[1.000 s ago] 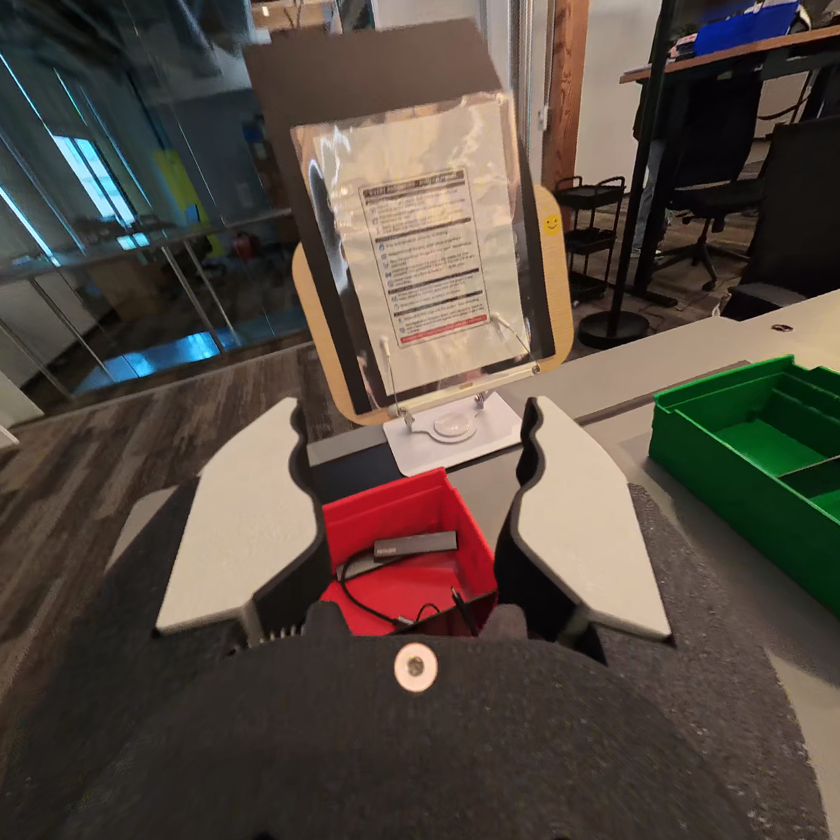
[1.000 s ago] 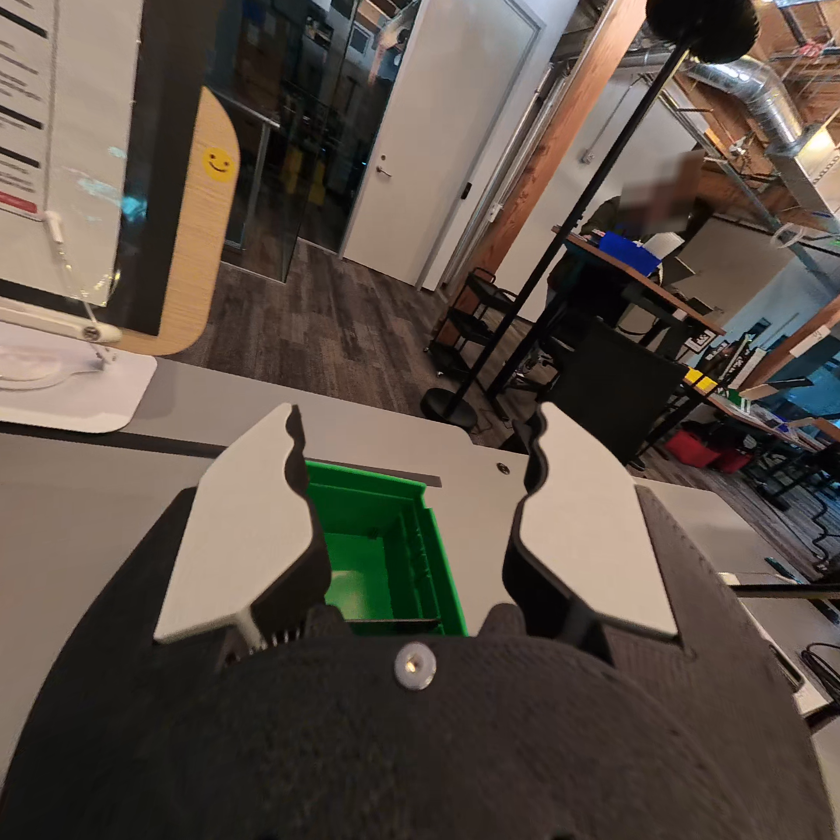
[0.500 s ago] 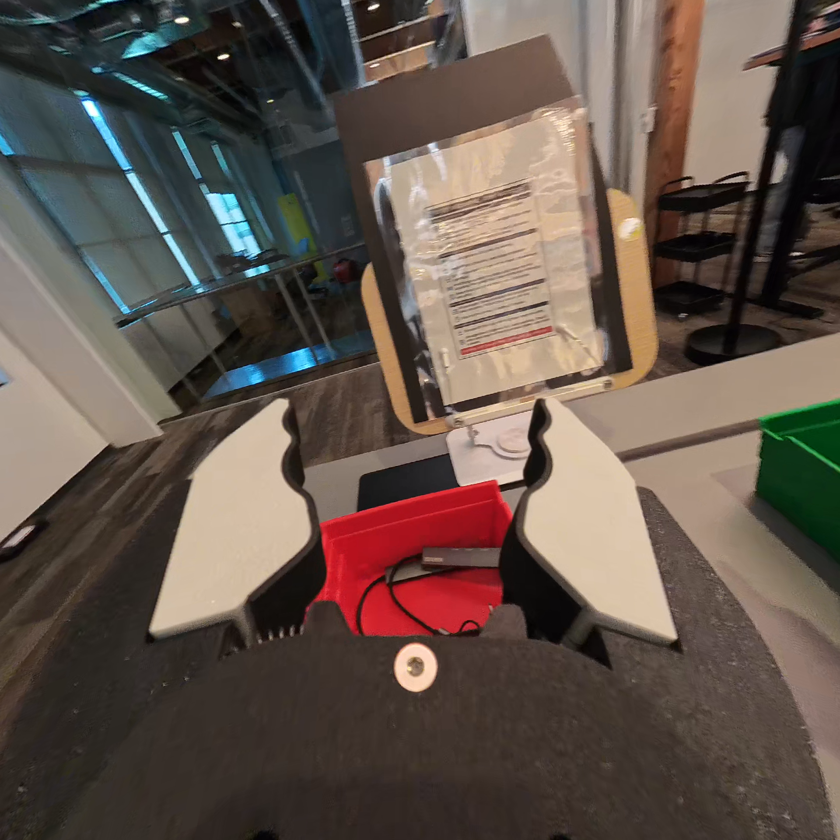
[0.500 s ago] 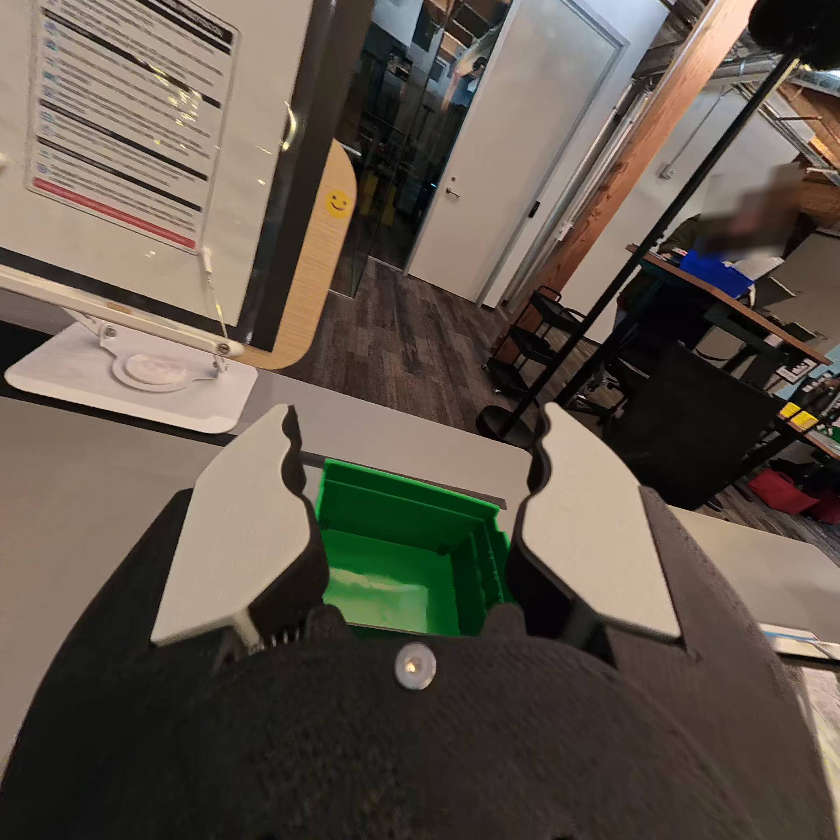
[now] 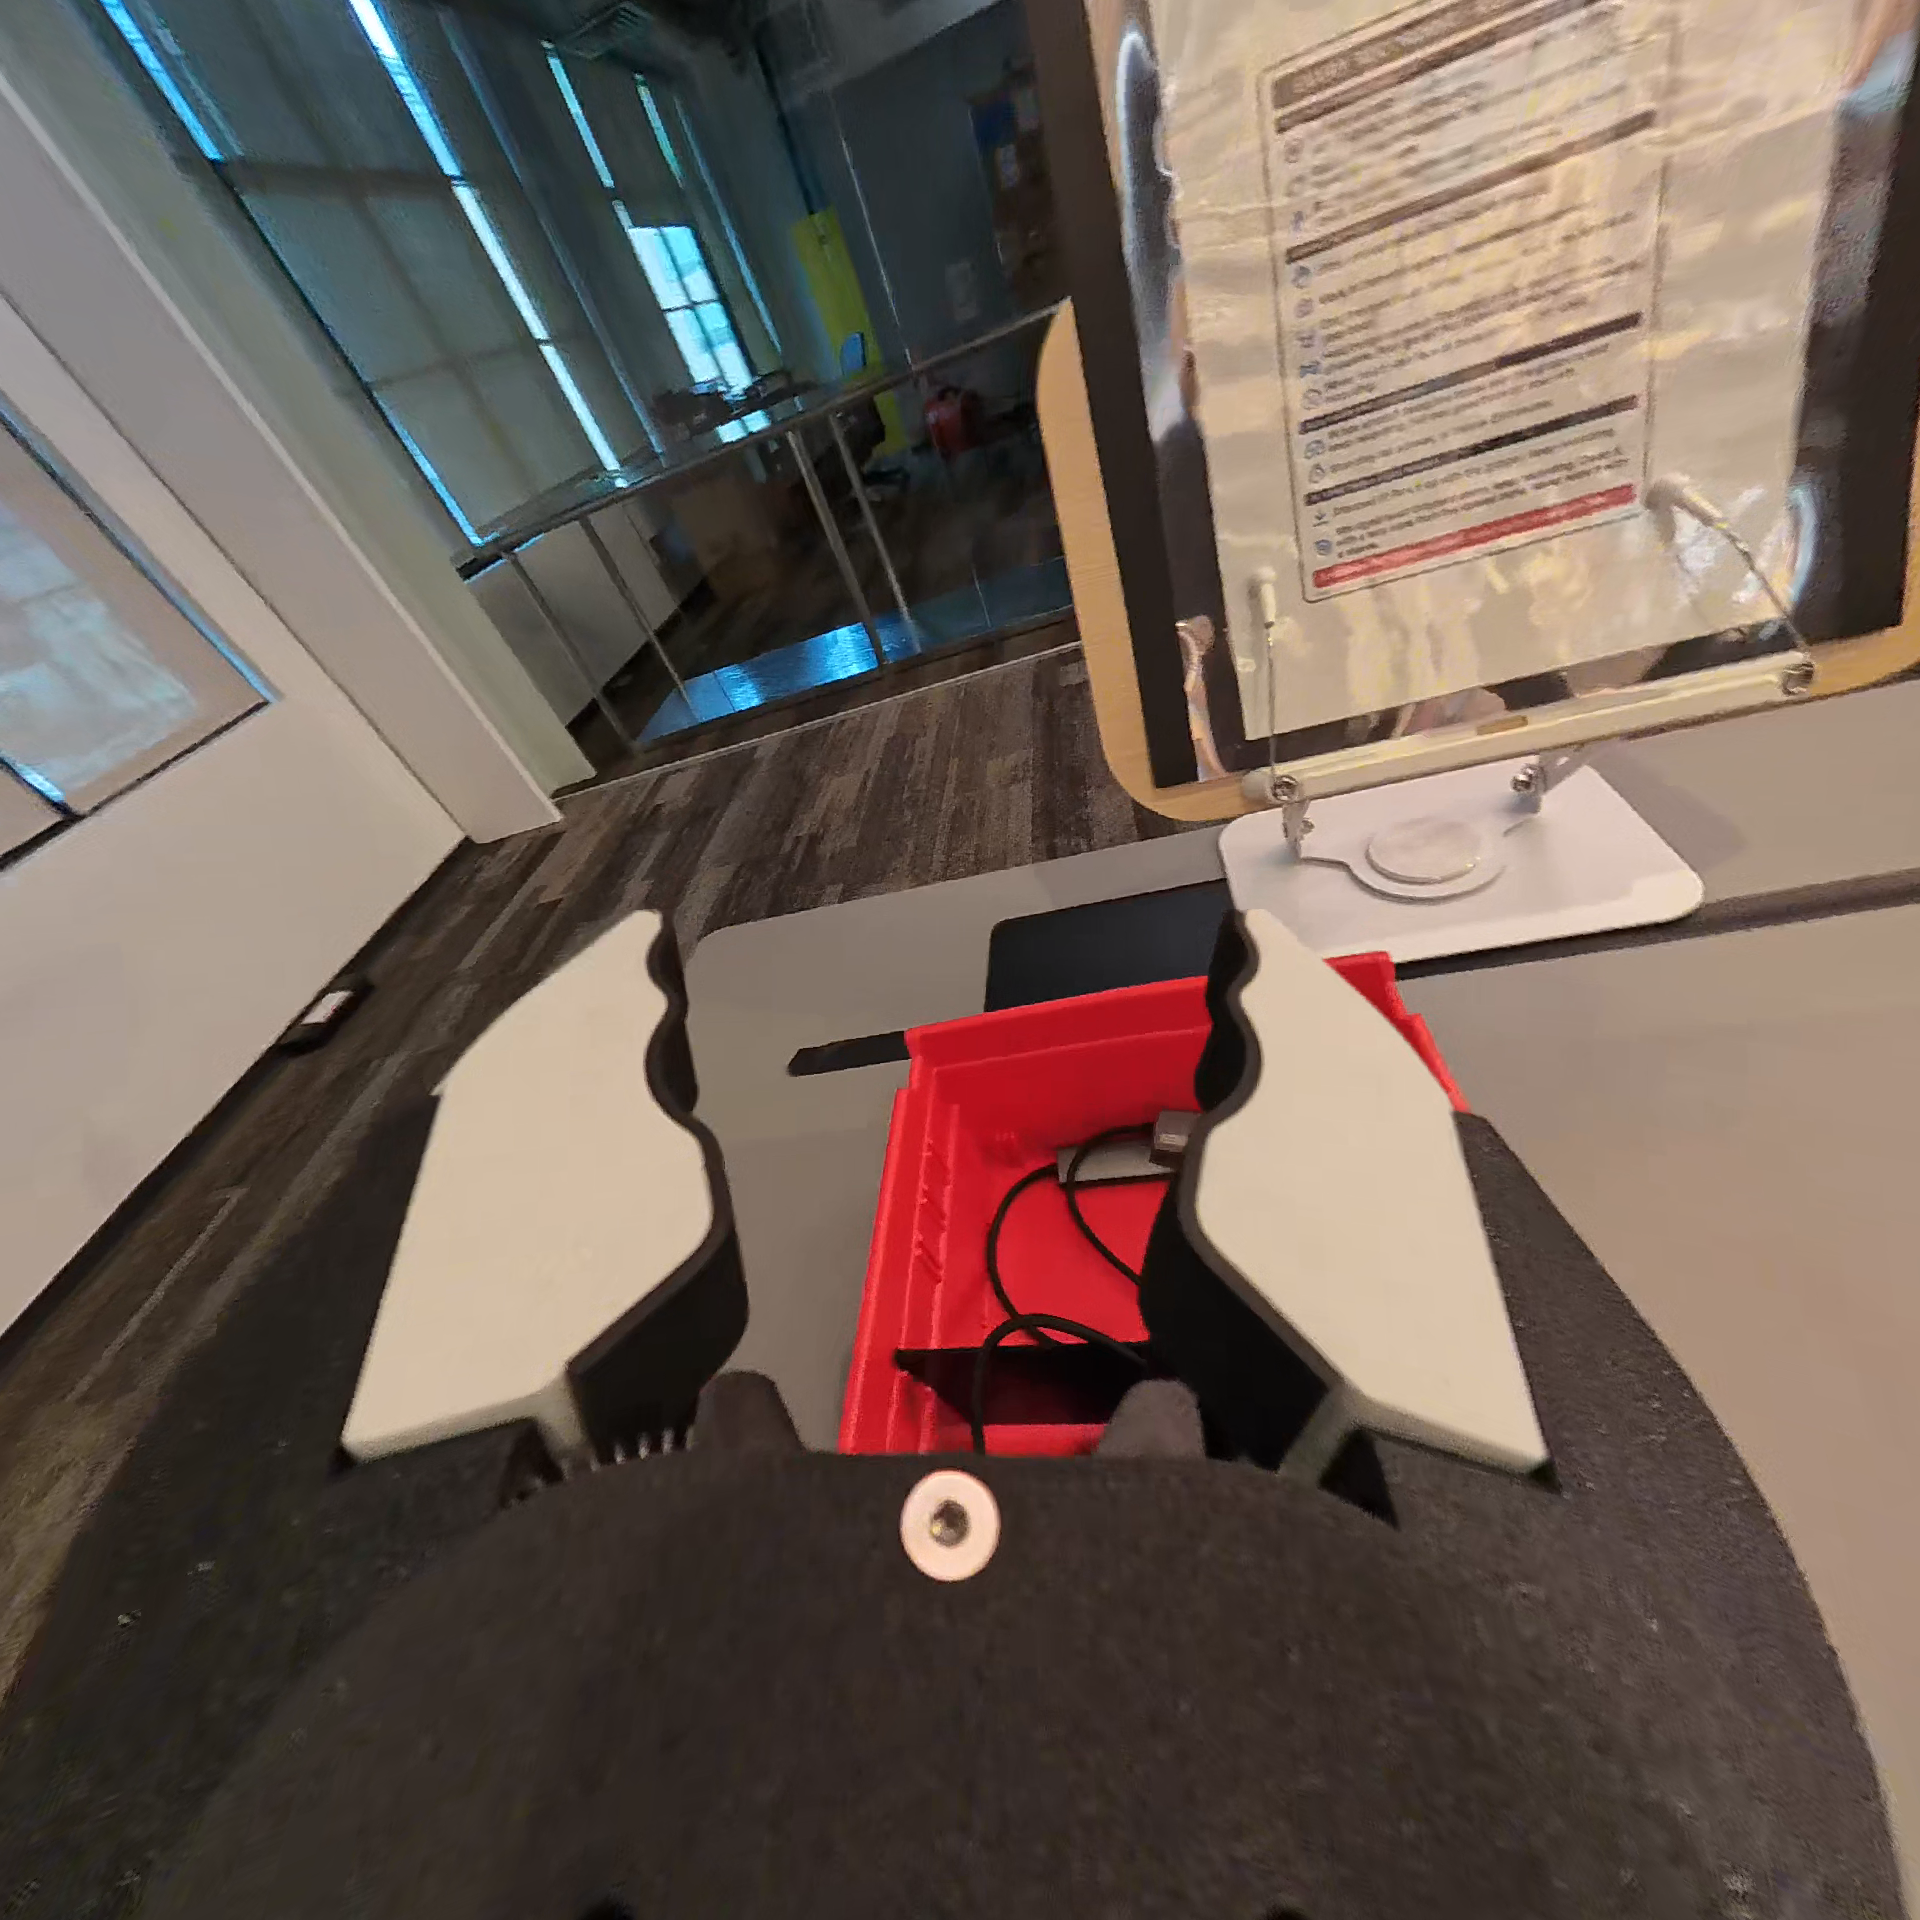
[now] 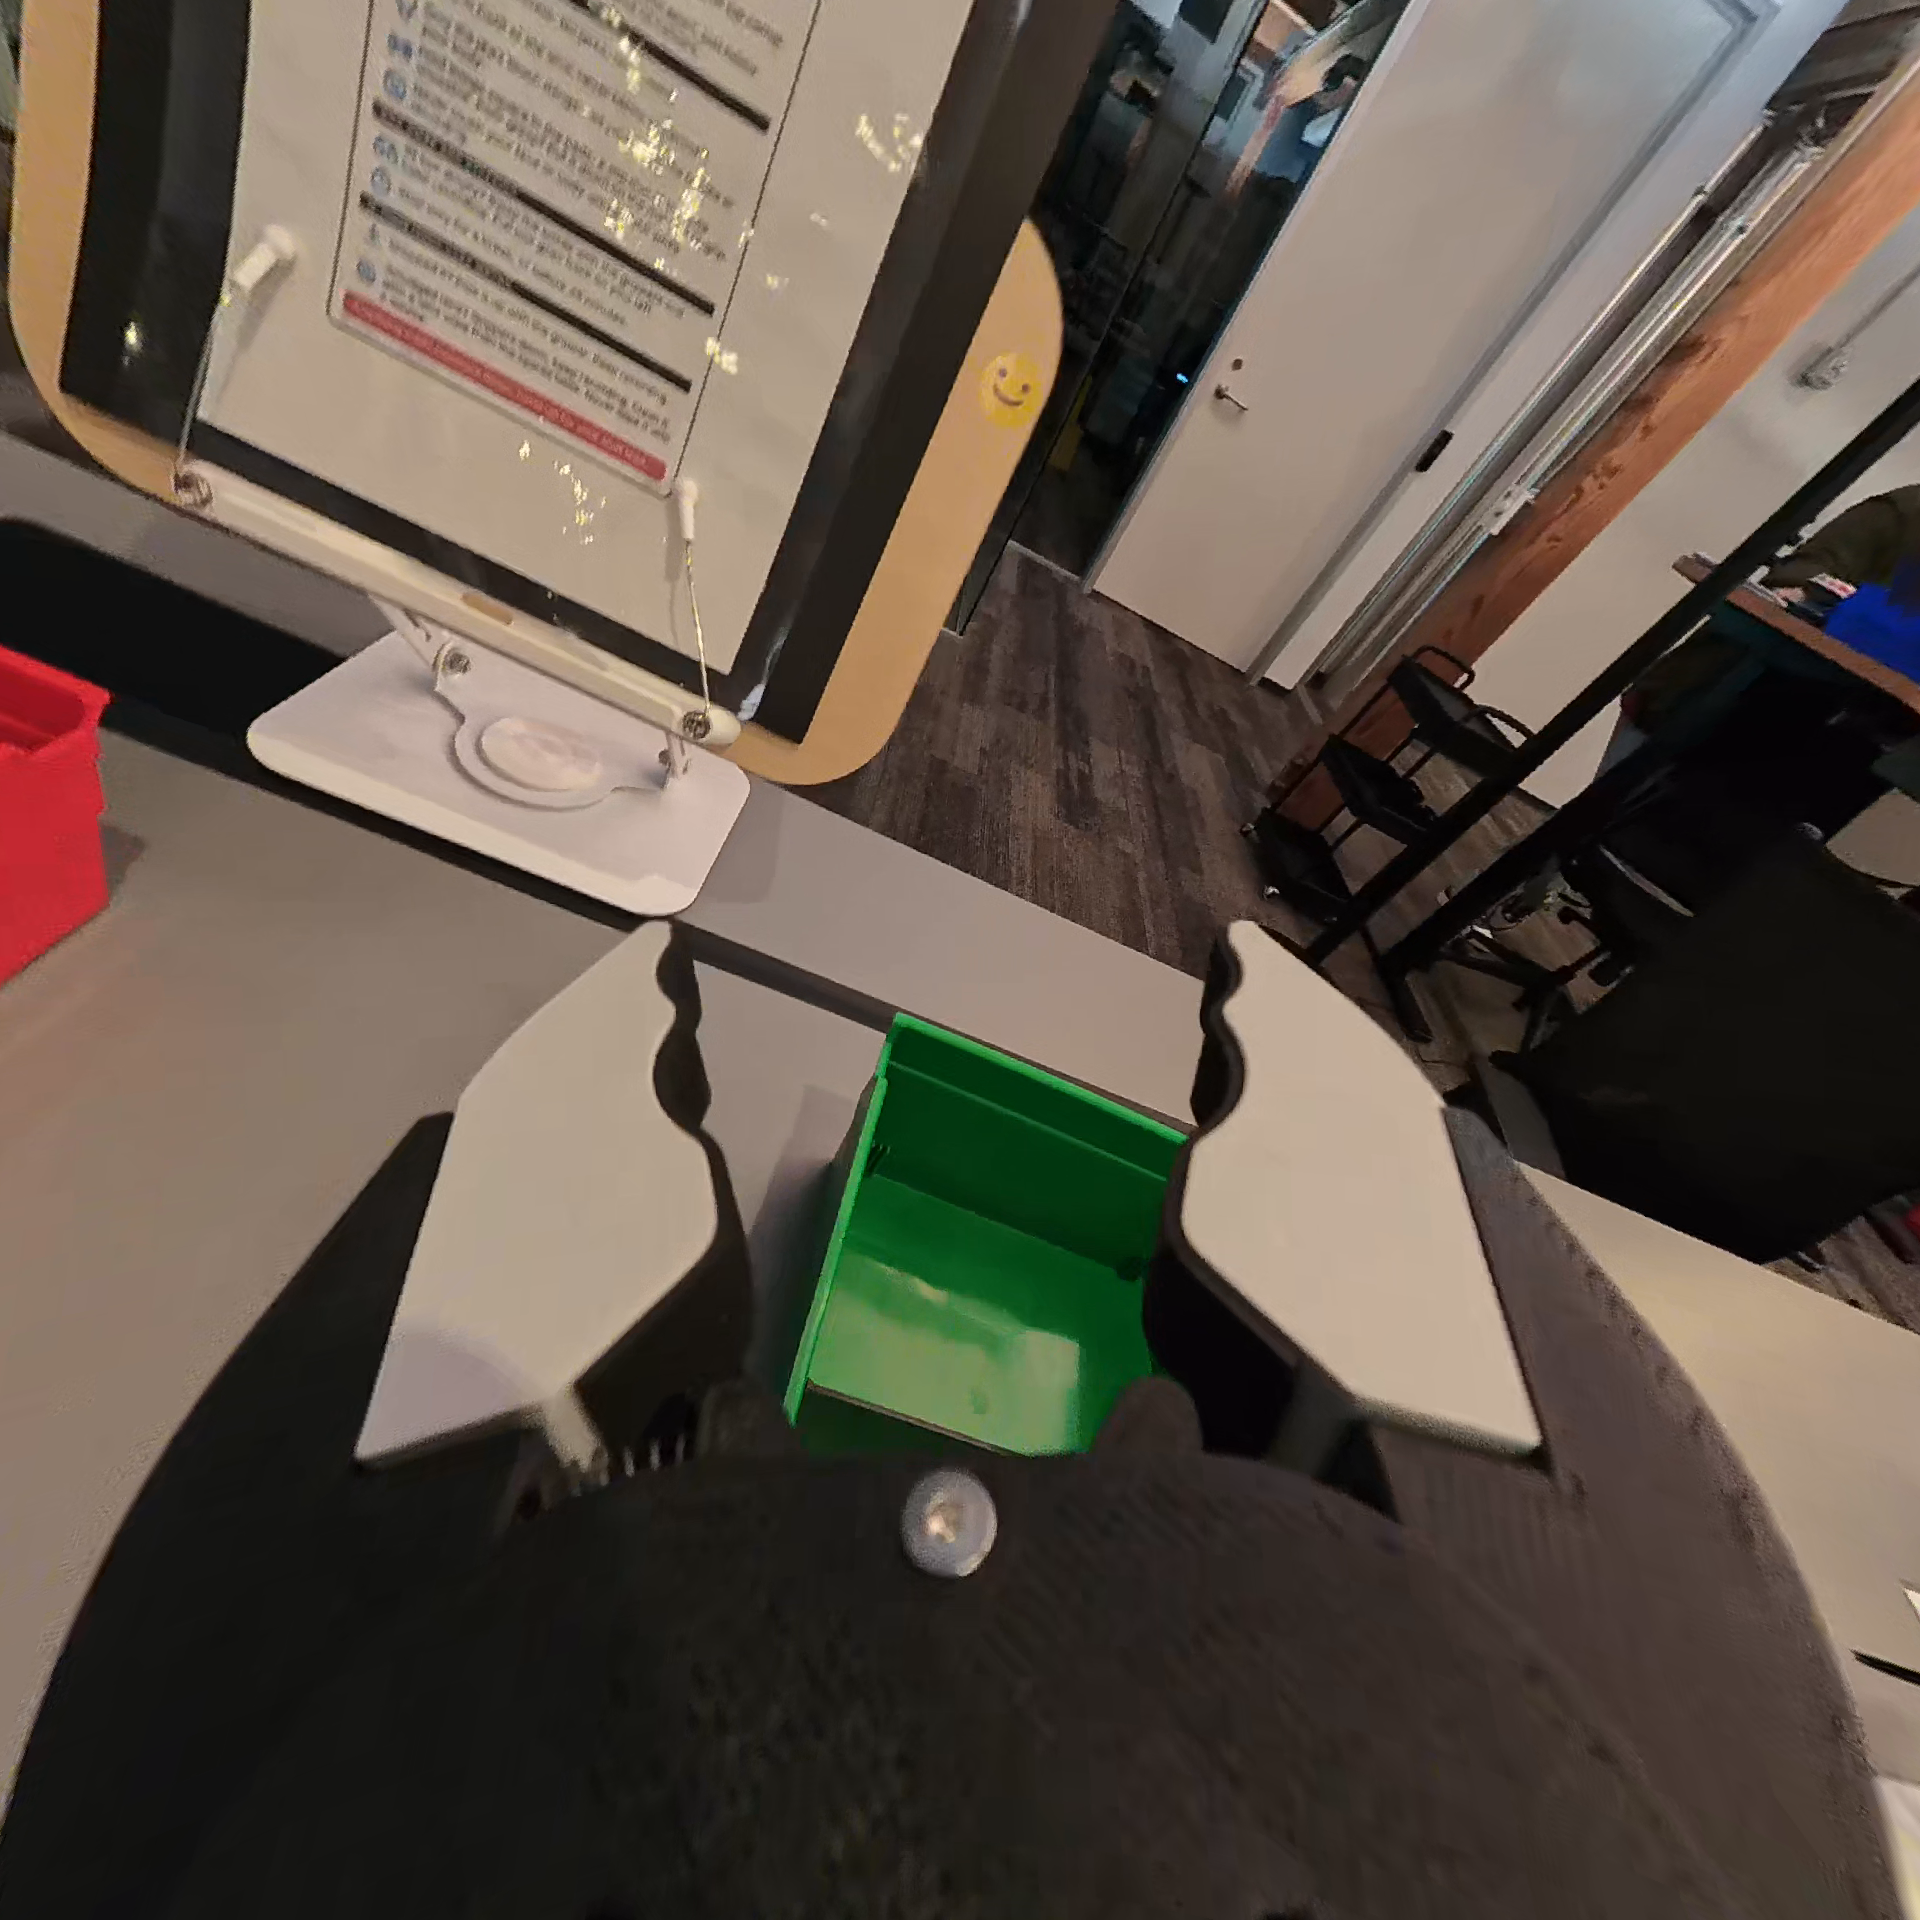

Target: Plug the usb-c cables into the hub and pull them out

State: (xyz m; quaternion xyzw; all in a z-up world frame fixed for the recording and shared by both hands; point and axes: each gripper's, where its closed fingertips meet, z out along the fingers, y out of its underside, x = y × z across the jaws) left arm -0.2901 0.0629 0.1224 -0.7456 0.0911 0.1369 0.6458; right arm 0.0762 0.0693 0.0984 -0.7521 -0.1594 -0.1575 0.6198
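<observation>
A red bin sits on the grey table. In it lie a dark grey hub and a black cable in loops; the right finger hides part of both. My left gripper is open and empty, above the bin's left side. In the right wrist view a green bin shows no contents where visible. My right gripper is open and empty above it. A corner of the red bin shows at that view's left edge.
A board with a printed sheet on a white stand is at the back of the table; it also shows in the right wrist view. A black pad lies behind the red bin. The table's far edge drops to a wood floor.
Both grippers have moved forward and lower toward their bins, the left view swinging left and the right view swinging left toward the stand. Both stay open and empty.
</observation>
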